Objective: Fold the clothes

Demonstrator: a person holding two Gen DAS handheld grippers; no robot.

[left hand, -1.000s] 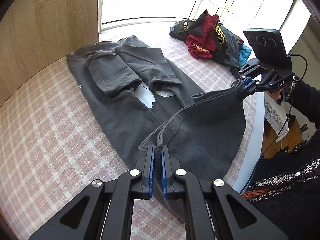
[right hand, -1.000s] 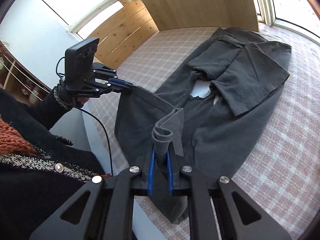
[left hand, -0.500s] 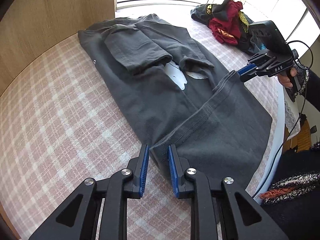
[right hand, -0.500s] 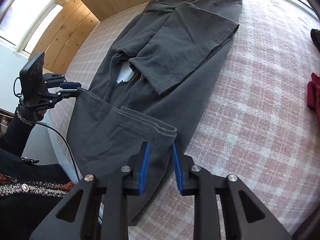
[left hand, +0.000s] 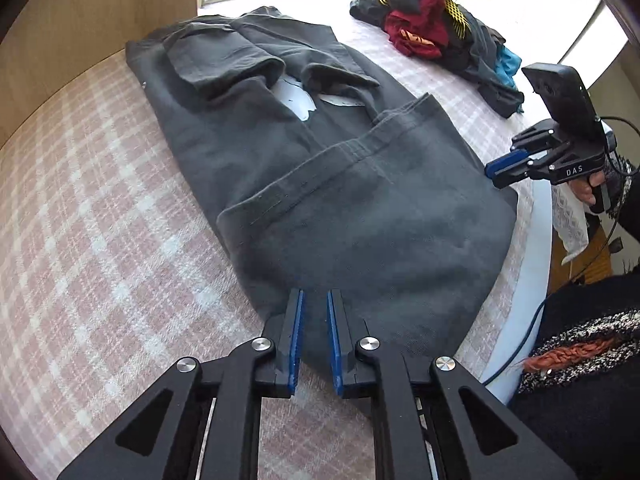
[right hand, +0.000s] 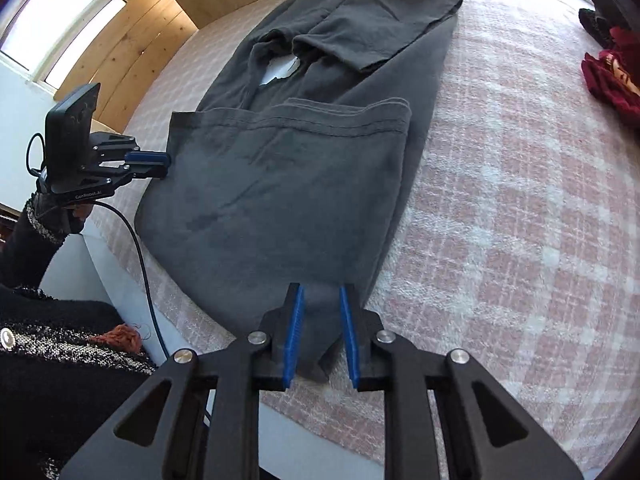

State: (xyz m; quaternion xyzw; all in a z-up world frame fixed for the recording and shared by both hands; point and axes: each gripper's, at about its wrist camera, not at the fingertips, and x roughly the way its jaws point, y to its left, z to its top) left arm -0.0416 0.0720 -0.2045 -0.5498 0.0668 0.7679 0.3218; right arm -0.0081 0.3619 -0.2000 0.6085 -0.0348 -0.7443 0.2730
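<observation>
A second ago we held the shirt (left hand: 360, 208) hem lifted in both grips; now the hem lies folded up over the body, so the bottom fold looks done. The shirt lies mid-frame on the checked bed (left hand: 80, 200). Left hand-held gripper (left hand: 313, 336) is narrowly open, empty. Right hand-held gripper (right hand: 321, 332) is open over the fold's edge, perhaps touching it.

Shirt (left hand: 360, 208) lying on a table (left hand: 80, 240).
Its bottom part is folded up over its middle; a clothes pile (left hand: 436, 36) sits behind, to the right.
</observation>
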